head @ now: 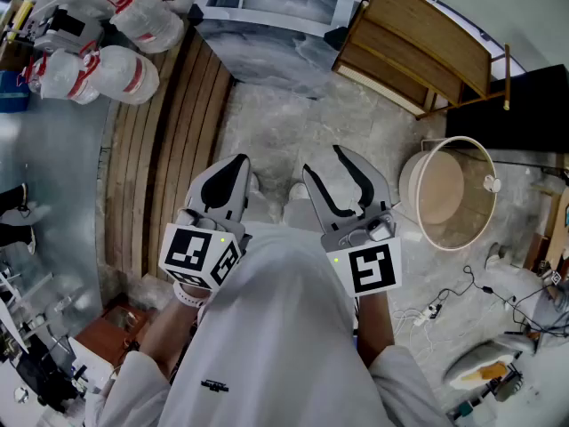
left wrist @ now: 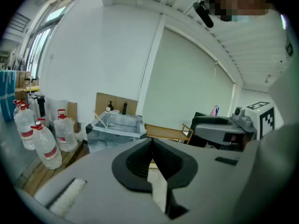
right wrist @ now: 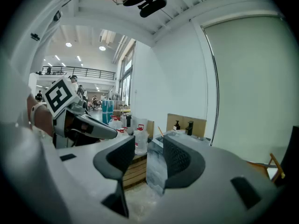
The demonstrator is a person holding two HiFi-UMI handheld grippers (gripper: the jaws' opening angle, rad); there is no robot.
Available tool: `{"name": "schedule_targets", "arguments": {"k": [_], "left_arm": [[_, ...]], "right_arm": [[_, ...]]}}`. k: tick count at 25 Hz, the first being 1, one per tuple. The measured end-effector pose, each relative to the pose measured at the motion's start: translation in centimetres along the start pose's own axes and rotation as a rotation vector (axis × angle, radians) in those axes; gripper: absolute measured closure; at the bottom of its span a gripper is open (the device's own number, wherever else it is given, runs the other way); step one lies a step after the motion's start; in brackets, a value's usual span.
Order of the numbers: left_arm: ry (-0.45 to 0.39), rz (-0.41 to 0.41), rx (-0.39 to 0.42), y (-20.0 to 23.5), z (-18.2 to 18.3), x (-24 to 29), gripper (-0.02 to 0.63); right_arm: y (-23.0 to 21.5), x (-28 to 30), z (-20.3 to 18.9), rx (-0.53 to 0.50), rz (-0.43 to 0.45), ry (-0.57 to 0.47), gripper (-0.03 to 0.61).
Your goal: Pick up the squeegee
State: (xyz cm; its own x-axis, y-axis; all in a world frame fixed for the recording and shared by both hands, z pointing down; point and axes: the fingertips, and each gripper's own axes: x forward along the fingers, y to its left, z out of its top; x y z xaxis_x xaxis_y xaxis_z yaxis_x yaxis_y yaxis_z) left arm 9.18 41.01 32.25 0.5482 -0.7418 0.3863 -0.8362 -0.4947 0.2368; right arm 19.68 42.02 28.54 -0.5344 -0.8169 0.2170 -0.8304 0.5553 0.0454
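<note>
The squeegee could not be made out in any view, so its place could not be told. The left claw was closed, jaws meeting at the tips with nothing between them. The right claw stood partly open, its gap empty. Both were held side by side over the pale floor, close to the person. A grey marbled tub stood at the far side. Wooden slats and water bottles lay to the left, and a white bucket to the right.
</note>
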Motion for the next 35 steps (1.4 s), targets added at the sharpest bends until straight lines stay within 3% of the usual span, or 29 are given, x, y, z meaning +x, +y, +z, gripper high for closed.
{"name": "schedule_targets", "arguments": {"k": [7, 21, 25, 35], "left_arm": [[-0.011, -0.024, -0.011, 1.3, 0.7, -1.5, 0.609], [-0.057, -0.068, -0.026, 9.7, 3.5, -3.0, 0.609], [-0.06, -0.075, -0.034, 13.2, 3.6, -4.0, 0.609], [-0.042, -0.101, -0.042, 20.3, 3.3, -4.6, 0.609]], "right_arm": [[2.3, 0.7, 0.3, 0.034, 0.02, 0.016, 0.382], [4.9, 7.2, 2.7, -0.003, -0.085, 0.039, 0.385], [6.3, 9.3, 3.4, -0.012, -0.139, 0.037, 0.482], [8.5, 14.3, 4.2, -0.025, -0.214, 0.041, 0.489]]}}
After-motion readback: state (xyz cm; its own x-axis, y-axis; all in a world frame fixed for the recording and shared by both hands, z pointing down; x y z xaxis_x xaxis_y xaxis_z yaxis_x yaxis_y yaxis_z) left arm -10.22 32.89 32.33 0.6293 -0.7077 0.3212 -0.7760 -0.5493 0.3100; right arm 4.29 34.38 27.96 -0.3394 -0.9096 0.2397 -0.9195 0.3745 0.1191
